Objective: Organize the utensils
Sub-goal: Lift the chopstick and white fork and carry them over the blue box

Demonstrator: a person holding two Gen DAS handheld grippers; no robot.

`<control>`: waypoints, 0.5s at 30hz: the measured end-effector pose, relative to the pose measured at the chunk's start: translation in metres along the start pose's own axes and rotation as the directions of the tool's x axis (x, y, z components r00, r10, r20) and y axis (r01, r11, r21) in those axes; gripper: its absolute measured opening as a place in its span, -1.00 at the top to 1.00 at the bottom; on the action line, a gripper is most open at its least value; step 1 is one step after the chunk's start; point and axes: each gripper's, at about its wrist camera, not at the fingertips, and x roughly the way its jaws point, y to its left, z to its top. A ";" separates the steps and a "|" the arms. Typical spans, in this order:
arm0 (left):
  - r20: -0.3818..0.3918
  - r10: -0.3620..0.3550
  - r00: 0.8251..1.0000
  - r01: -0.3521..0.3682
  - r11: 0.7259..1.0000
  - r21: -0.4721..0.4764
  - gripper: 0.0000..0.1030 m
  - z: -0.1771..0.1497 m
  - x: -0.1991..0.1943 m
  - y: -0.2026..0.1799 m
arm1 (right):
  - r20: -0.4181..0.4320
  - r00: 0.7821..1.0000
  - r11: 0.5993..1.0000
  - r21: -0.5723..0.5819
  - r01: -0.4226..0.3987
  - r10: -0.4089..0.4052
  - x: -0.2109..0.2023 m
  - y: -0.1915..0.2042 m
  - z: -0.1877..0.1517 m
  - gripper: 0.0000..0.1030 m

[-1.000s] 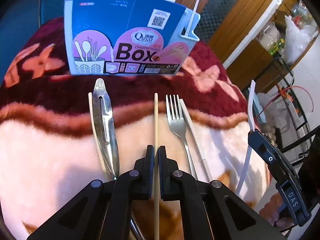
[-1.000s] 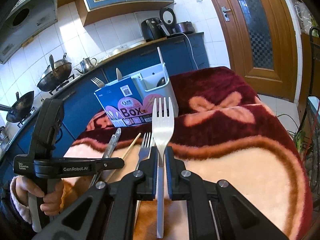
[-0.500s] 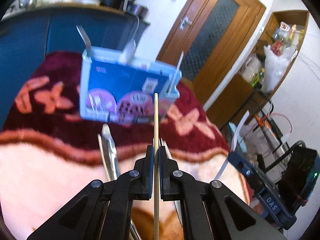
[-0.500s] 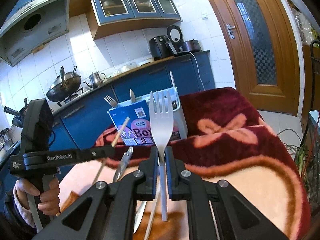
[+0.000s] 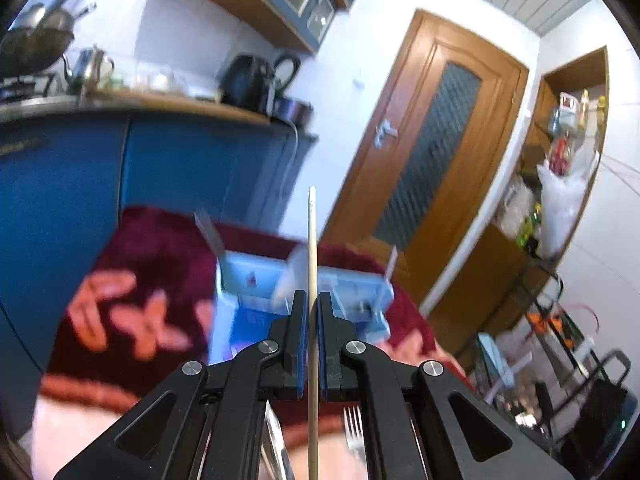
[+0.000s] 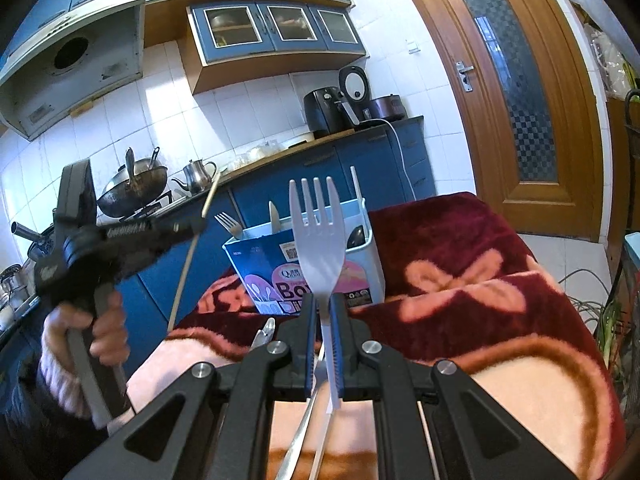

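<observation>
Over a blanket-covered table, two grippers each carry a utensil toward a blue box.

The left gripper (image 5: 312, 304) is clamped on a chopstick (image 5: 312, 248) pointing up and forward; the box (image 5: 256, 300) sits just ahead and below, blurred. The right gripper (image 6: 323, 308) is clamped on a white fork (image 6: 318, 236), tines up, box (image 6: 280, 276) straight ahead, farther off. More cutlery lies on the blanket (image 6: 500, 320). The left looks nearer.

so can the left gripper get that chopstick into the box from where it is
Probably yes. The left gripper holds the chopstick raised above the blanket, nothing stands between it and the utensil box, and the box's top is open, though a fork and knife already stand inside.
</observation>
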 end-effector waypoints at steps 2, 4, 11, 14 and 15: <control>0.054 0.009 0.999 -0.009 1.000 0.007 0.92 0.011 0.002 0.000 | 0.003 1.000 1.000 -0.003 -0.001 0.001 0.001 0.001 0.002 0.83; 0.107 0.018 0.994 -0.020 1.000 0.015 0.92 0.022 0.004 0.001 | 0.004 1.000 1.000 -0.005 -0.002 0.002 0.003 0.001 0.003 0.83; 0.259 0.068 0.963 -0.077 0.997 0.023 0.92 0.046 0.020 0.009 | 0.006 1.000 1.000 -0.009 0.001 -0.001 0.008 -0.001 0.007 0.83; 0.309 0.101 0.946 -0.115 0.993 0.027 0.92 0.050 0.027 0.010 | 0.010 1.000 1.000 -0.014 0.006 -0.006 0.010 -0.004 0.010 0.83; 0.327 0.110 0.939 -0.126 0.992 0.026 0.92 0.051 0.030 0.011 | 0.012 1.000 1.000 -0.015 0.009 -0.008 0.011 -0.004 0.011 0.83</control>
